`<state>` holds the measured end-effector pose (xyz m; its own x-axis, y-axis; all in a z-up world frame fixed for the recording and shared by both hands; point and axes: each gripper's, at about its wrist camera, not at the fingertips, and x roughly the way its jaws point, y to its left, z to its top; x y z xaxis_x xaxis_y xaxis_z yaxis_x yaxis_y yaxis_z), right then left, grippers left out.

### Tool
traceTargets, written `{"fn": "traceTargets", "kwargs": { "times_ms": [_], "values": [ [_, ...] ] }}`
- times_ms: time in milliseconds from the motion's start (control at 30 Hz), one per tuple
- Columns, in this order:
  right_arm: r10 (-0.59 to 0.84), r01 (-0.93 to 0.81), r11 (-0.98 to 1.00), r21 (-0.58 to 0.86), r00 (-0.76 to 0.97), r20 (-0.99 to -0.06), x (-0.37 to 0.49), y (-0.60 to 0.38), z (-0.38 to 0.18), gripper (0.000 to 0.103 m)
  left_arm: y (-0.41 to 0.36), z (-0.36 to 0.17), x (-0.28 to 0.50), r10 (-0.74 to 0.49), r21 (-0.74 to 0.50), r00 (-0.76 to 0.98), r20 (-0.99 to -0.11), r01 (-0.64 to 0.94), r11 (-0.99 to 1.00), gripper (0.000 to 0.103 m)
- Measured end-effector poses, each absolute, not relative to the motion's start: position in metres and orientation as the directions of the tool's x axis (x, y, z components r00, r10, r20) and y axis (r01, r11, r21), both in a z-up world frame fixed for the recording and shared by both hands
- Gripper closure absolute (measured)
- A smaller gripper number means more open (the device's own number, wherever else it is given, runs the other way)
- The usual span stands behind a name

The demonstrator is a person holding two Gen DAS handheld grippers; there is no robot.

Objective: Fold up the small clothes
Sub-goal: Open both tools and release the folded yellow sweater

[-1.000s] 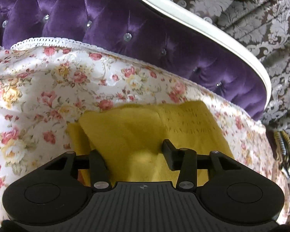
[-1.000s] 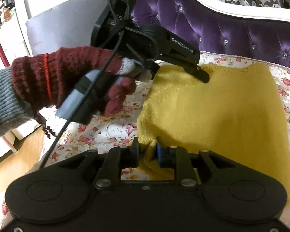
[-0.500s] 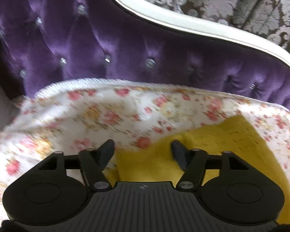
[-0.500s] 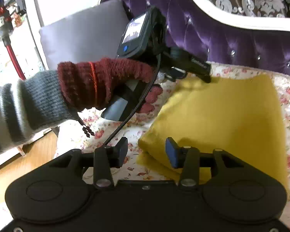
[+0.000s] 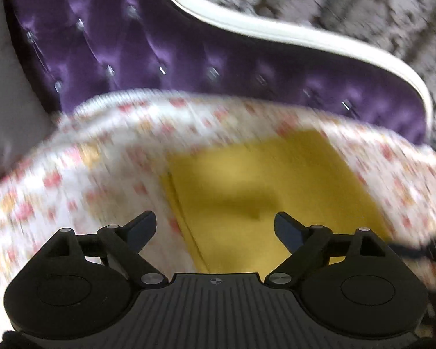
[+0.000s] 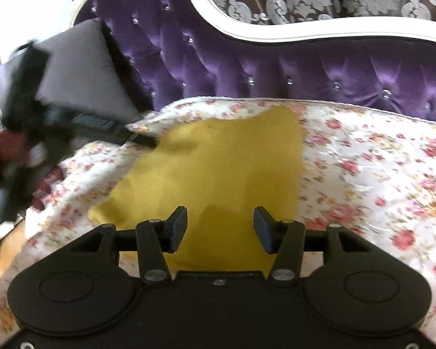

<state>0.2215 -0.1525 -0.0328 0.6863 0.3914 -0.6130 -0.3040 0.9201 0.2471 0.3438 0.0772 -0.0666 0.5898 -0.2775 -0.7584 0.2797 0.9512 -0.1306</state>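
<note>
Yellow knit garment (image 6: 218, 168) lies folded flat, a roughly four-sided soft pad, on the floral quilted cover (image 6: 378, 174) of a purple tufted velvet sofa (image 6: 261, 67) with a white curved frame (left view is motion-blurred). Left gripper (image 5: 215, 226): jaws opening, spread wide above the garment's left edge, nothing pinched. Right gripper (image 6: 220, 224): jaws opening, apart over the garment's near edge, pads clear of the cloth. Grey smooth cushion (image 6: 81, 72) sits at the sofa's left end.
</note>
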Motion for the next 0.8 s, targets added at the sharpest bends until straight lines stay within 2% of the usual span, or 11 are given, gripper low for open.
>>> {"fn": "traceTargets", "kwargs": {
  "times_ms": [167, 367, 633, 800],
  "values": [
    [0.386, -0.301, 0.922, 0.243, 0.683, -0.62, 0.212, -0.16, -0.033, 0.041, 0.073, -0.08, 0.301, -0.34, -0.227, 0.528, -0.778, 0.269, 0.936, 0.015],
    [0.394, -0.268, 0.919, 0.29, 0.662, -0.637, 0.21, -0.17, -0.04, 0.041, 0.058, -0.093, 0.279, -0.288, -0.142, 0.513, -0.809, 0.305, 0.942, 0.014],
    [0.399, -0.229, 0.915, 0.332, 0.629, -0.667, 0.205, -0.191, -0.047, 0.039, 0.06, -0.089, 0.257, -0.269, -0.134, 0.514, -0.815, 0.285, 0.949, 0.014],
    [0.41, -0.209, 0.907, 0.366, 0.637, -0.653, 0.199, -0.201, -0.049, 0.038, 0.066, -0.082, 0.248, -0.28, -0.183, 0.552, -0.786, 0.225, 0.957, 0.014]
  ]
}}
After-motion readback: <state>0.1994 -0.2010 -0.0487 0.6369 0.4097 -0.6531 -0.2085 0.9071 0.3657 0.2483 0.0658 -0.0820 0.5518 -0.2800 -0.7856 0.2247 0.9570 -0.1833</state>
